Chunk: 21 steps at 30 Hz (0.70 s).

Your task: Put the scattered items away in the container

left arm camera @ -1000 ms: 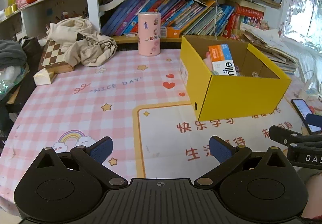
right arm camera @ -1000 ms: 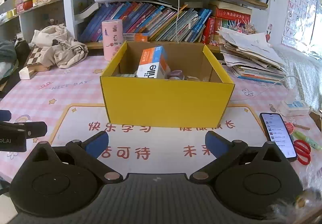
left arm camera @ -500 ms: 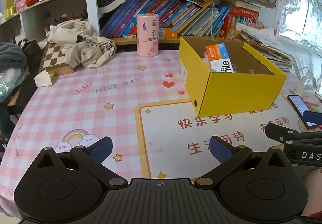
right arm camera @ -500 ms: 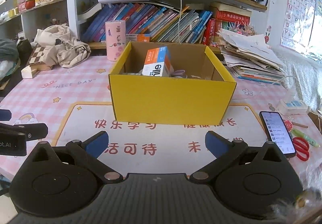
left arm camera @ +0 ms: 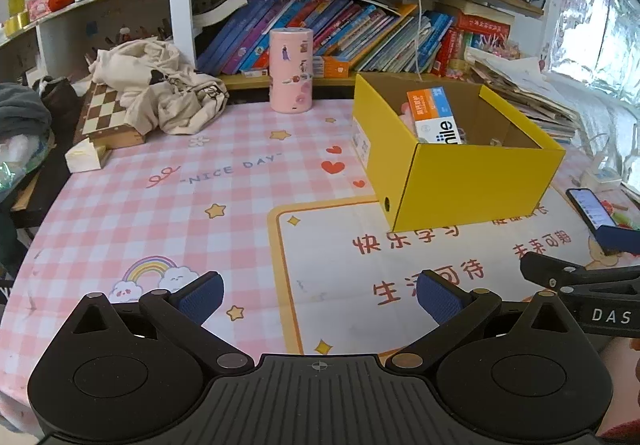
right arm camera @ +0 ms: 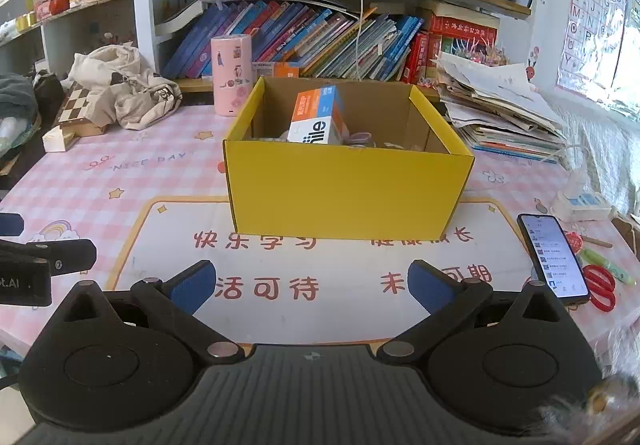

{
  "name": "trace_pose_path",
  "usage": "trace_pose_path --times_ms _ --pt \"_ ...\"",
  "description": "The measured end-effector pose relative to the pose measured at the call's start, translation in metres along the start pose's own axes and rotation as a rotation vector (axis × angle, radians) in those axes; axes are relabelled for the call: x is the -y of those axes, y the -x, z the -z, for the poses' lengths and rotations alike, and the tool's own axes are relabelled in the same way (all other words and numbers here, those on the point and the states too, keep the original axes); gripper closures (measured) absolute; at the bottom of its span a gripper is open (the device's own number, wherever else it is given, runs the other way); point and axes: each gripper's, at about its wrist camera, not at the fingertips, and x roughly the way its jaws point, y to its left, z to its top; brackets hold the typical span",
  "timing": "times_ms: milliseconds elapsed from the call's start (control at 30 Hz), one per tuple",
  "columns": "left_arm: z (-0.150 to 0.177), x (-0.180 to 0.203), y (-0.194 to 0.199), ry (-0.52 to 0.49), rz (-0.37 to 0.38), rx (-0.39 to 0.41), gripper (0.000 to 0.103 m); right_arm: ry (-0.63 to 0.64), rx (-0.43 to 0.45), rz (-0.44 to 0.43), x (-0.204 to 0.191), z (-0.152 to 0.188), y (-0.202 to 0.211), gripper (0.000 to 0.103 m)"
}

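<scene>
Yellow cardboard box [right arm camera: 344, 197] sat at twelve o'clock from the right gripper [right arm camera: 312, 283], on the pink checked counter [left arm camera: 160, 205], and at two o'clock from the left gripper [left arm camera: 320, 295]. An orange-and-blue carton [right arm camera: 318, 117] leaned inside it among smaller bits too hidden to name. Both pairs of fingers were spread wide and pinched nothing. Looked like the closing stretch: nothing loose lay on the mat in front. If more counted, the black smartphone [right arm camera: 554, 257] and red scissors [right arm camera: 598, 285] at three o'clock would call for a low reach right.
</scene>
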Motion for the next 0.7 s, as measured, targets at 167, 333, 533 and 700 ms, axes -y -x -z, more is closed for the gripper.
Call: trace_pose_path --times_ms 167,333,533,700 --pt "0.0002 -0.0011 -0.0001 0.005 0.013 -0.001 0.000 0.002 0.001 -0.001 0.0006 -0.0001 -0.0003 0.000" --pt "0.0005 -0.0024 0.0000 0.012 0.020 -0.002 0.000 0.003 -0.001 0.000 0.0005 0.0002 -0.0004 0.000" --pt "0.0001 -0.0026 -0.0003 0.017 0.029 -0.006 0.000 0.003 -0.002 0.000 -0.0004 0.0002 -0.0007 0.000" --pt "-0.0003 -0.0018 -0.0009 0.021 0.027 -0.008 0.000 0.003 -0.005 0.001 -0.0006 0.0005 -0.0014 0.000"
